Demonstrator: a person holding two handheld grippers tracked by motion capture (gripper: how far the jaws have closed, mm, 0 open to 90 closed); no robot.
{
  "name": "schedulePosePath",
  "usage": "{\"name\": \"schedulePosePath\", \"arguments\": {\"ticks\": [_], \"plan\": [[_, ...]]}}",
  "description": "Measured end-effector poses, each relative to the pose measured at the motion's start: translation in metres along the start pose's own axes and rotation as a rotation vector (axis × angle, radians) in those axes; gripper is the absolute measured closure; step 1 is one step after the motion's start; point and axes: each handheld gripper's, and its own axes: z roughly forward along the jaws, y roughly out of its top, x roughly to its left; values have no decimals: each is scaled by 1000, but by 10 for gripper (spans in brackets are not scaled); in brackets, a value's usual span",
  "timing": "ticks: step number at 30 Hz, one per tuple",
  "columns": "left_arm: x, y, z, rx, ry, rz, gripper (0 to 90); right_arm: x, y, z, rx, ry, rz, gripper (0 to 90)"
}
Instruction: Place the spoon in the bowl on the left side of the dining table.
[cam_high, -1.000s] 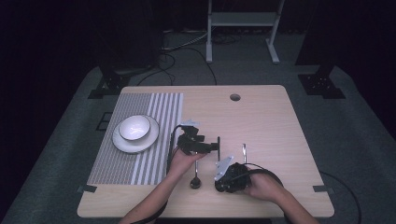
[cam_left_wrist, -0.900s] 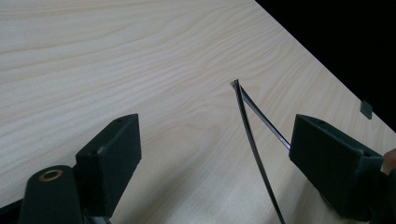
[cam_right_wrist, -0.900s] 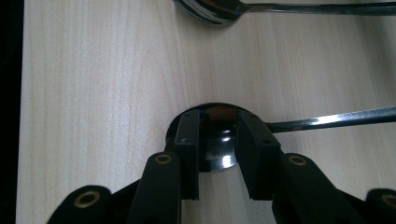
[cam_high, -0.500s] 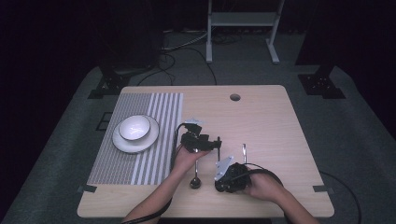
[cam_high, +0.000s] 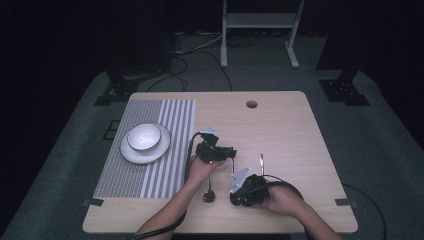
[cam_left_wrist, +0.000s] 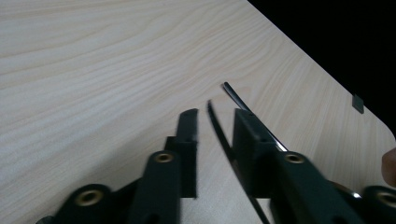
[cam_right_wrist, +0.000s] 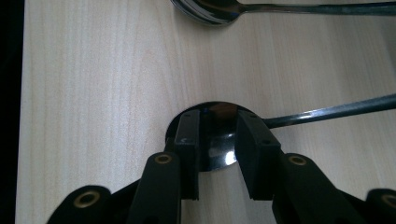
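A metal spoon (cam_right_wrist: 218, 140) lies on the wooden table (cam_high: 290, 130). Its bowl sits under and between the jaws of my right gripper (cam_right_wrist: 215, 116), which is open. Its thin handle (cam_high: 232, 167) runs away from me to my left gripper (cam_high: 233, 152). That gripper (cam_left_wrist: 212, 114) is open too, with the slim handle tip (cam_left_wrist: 219, 133) standing in the gap, clear of at least one jaw. My right gripper (cam_high: 232, 196) rests near the front edge, held by a hand.
A second spoon (cam_high: 209, 194) lies just left of the first, its bowl (cam_right_wrist: 210, 9) beyond my right jaws. Another slim utensil (cam_high: 261, 162) lies to the right. A white bowl (cam_high: 144, 136) on a plate (cam_high: 131, 152) stands on the striped mat (cam_high: 150, 175).
The left gripper has edged slightly to the right. The right gripper and the spoons have stayed where they were.
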Motion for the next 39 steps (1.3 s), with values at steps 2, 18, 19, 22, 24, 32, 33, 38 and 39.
{"name": "schedulePosePath", "arguments": {"ticks": [2, 18, 19, 22, 24, 32, 33, 38, 39], "plan": [[2, -1, -1, -9, -16, -17, 785, 0, -1, 0, -6, -1, 3, 695], [5, -4, -4, -56, -64, -74, 821, 1, -10, -3, -36, -70, 24, 587], [5, -4, -5, -63, -72, -85, 826, 1, -13, -3, -42, -71, 34, 576], [7, -3, -8, -101, -106, -119, 849, -3, -23, -7, -69, -67, 93, 556], [5, -1, -12, -111, -114, -116, 859, -6, -30, -9, -82, -68, 122, 544], [-10, 11, -21, -147, -153, -85, 891, -15, -58, -21, -149, -63, 257, 493], [-12, 13, -22, -149, -155, -74, 890, -16, -61, -23, -158, -67, 268, 481], [-21, 22, -29, -163, -152, -29, 890, -20, -71, -30, -197, -71, 334, 440], [-23, 24, -31, -166, -151, -17, 890, -21, -73, -32, -207, -71, 344, 430]]}}
